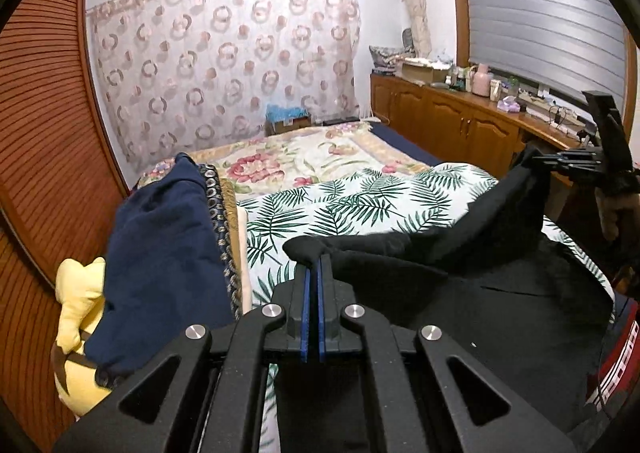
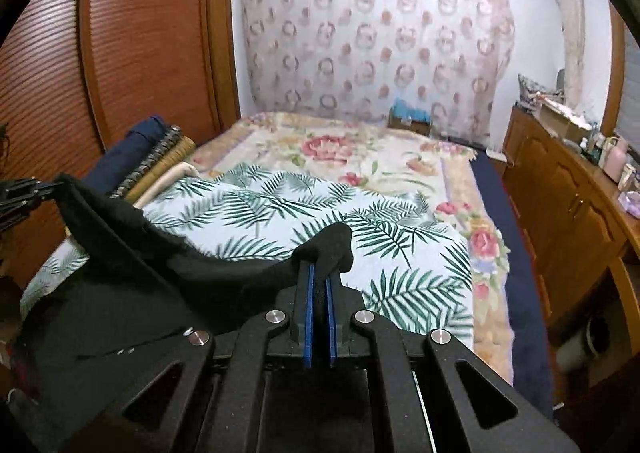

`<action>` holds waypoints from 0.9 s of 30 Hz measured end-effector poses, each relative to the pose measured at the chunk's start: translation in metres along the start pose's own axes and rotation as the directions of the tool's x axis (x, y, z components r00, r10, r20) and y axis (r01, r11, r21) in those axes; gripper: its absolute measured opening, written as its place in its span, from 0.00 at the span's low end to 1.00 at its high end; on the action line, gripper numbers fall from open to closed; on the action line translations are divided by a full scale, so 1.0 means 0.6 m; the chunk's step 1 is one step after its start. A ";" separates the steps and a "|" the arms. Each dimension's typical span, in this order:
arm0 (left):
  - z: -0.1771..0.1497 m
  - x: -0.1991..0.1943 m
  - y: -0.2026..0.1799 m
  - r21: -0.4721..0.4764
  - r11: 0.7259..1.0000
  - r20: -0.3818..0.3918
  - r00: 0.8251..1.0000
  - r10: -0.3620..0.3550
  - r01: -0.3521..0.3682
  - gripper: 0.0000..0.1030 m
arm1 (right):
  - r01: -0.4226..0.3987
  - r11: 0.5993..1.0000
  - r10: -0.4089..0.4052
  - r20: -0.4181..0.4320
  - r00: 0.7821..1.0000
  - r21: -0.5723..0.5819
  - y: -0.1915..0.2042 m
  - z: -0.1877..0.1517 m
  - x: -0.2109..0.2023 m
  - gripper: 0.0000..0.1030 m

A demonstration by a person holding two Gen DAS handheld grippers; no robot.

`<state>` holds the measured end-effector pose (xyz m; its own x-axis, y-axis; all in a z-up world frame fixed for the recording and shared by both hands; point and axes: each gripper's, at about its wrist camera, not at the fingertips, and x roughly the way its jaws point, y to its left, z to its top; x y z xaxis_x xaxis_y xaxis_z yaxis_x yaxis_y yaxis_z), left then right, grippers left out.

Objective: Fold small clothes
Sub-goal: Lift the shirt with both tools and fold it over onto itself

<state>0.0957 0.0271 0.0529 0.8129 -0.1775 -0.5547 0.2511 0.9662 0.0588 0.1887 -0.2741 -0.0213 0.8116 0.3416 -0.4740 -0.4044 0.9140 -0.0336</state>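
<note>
A black garment (image 1: pixel 460 253) hangs stretched between my two grippers above the bed with the palm-leaf sheet (image 1: pixel 320 205). My left gripper (image 1: pixel 314 253) is shut on one corner of the garment. My right gripper (image 2: pixel 320 265) is shut on the other corner of the garment (image 2: pixel 200 265). In the left wrist view the right gripper (image 1: pixel 560 163) shows at the far right, holding its corner high. In the right wrist view the left gripper (image 2: pixel 32 189) shows at the far left edge. The garment's lower part drapes down onto the bed near me.
A pile of folded fabrics with a navy one (image 1: pixel 168 253) on top lies on the bed's left side, beside a yellow plush toy (image 1: pixel 78 313). A wooden louvred wardrobe (image 1: pixel 40 133) stands on the left. A wooden cabinet (image 1: pixel 460 117) with clutter runs along the right.
</note>
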 end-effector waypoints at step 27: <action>-0.190 -0.147 -0.028 -0.086 0.995 -0.052 0.998 -0.047 0.043 0.03 | -0.030 0.996 0.040 -0.124 0.991 0.088 0.035 -0.226 -0.203 0.05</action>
<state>-0.0403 0.0480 0.0065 0.7718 -0.2131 -0.5990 0.2393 0.9702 -0.0368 0.0242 -0.3264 -0.0833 0.7358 0.3484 -0.5807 -0.3896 0.9192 0.0578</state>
